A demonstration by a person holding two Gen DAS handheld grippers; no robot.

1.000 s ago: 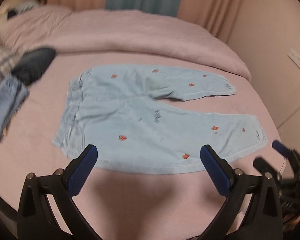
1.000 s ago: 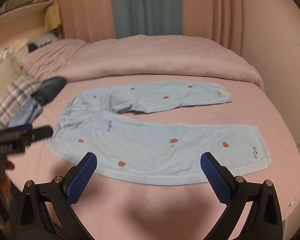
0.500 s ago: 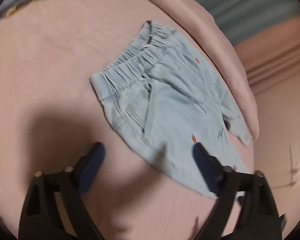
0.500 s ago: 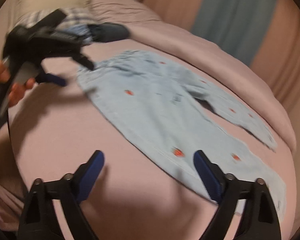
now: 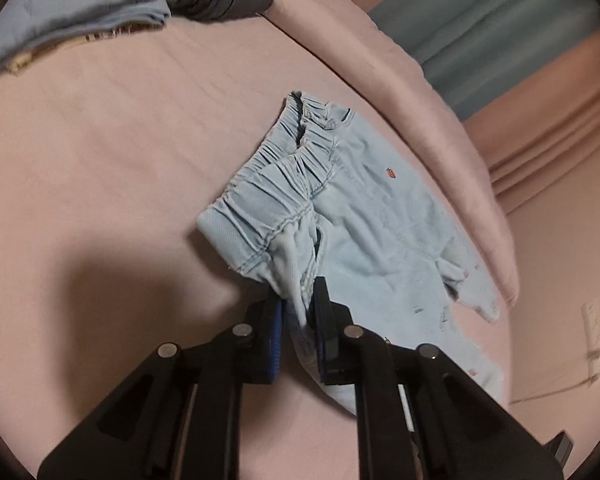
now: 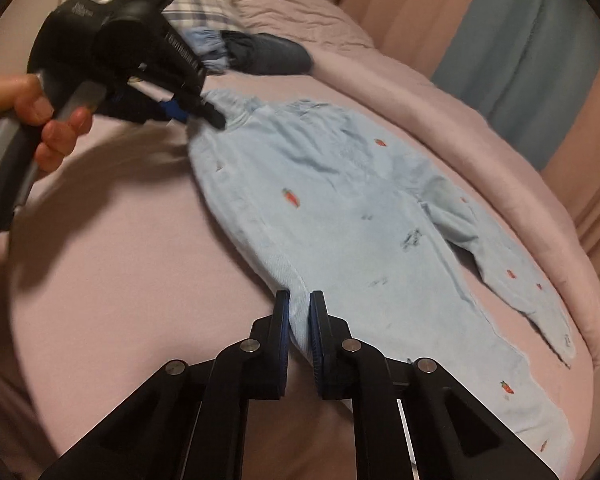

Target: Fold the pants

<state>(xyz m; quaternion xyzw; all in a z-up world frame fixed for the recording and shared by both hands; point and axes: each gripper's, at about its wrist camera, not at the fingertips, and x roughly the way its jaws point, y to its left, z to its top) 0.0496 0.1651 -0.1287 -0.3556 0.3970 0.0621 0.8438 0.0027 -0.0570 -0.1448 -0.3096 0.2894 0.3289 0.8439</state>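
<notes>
Pants point(image 6: 340, 216) are spread flat on the bed point(image 6: 132, 264); no fold is made yet. Jaws have just been closing: left gripper point(image 5: 300, 312) is clamped on the waistband corner, right gripper point(image 6: 299, 320) on the near leg edge.

1. The left wrist camera sits just behind the left claw point(image 5: 300, 312), angled down, very close to the waistband of the pants point(image 5: 380, 216) on the bed point(image 5: 100, 160).
2. The right wrist camera sits behind the right claw point(image 6: 299, 312), angled down along the pants' length towards the waistband.
3. Both views share the pants, the bed and the curtains point(image 5: 500, 40); the right view also shows the left claw.
</notes>
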